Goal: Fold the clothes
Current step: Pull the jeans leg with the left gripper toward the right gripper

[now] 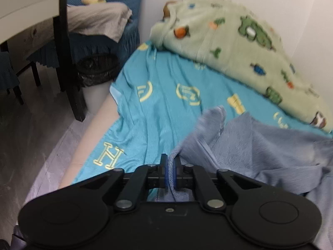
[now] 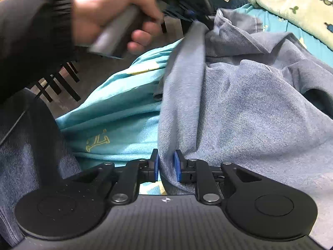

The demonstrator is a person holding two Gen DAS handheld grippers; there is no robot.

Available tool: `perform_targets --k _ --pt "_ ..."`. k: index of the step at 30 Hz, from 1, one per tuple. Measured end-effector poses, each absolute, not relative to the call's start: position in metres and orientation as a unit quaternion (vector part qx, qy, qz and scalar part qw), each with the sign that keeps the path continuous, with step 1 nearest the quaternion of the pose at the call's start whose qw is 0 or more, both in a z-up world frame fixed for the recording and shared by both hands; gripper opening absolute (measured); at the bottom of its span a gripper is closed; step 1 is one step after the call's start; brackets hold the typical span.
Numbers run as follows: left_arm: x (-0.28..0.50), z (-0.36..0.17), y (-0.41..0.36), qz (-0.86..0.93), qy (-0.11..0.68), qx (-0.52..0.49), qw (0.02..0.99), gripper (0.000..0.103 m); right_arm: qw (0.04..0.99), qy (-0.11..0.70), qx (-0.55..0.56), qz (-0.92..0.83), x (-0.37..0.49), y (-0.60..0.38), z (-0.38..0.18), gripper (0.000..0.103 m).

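The green blanket (image 1: 229, 39) is smeared by motion blur, so its printed figures cannot be made out, and it runs off the edge at 3 o'clock. The grey garment (image 2: 249, 108) is cut off at 3 and 5 o'clock; its raised fold at 12 is blurred. The left hand (image 2: 108, 14) is blurred, and its gripper's tips are hidden in cloth. The sheet (image 1: 158, 108) lies partly hidden under garment and blanket. The bin (image 1: 97, 70) at 10 o'clock is too dark to read.
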State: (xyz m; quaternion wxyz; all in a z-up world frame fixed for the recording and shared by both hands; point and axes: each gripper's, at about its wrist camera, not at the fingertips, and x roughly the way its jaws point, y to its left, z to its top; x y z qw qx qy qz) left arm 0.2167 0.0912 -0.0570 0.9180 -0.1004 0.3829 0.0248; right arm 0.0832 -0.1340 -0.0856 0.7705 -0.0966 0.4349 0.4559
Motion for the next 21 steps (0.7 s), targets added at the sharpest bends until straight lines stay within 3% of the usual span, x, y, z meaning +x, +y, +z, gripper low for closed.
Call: perform_targets --k 9,16,18,21 --pt "0.134 -0.017 0.092 0.024 0.319 -0.169 0.932 0.001 0.788 0.38 -0.01 0.484 0.079 -0.152 -0.06 0.017" --pt "0.091 -0.023 0.101 0.038 0.283 -0.218 0.933 0.001 0.831 0.323 0.053 0.451 0.082 -0.17 -0.05 0.018" --pt "0.085 -0.023 0.109 0.045 0.271 -0.24 0.931 0.001 0.84 0.314 0.07 0.437 0.087 -0.174 -0.048 0.025" --pt "0.08 -0.021 0.113 0.049 0.256 -0.252 0.932 0.001 0.849 0.312 0.083 0.419 0.101 -0.169 -0.043 0.047"
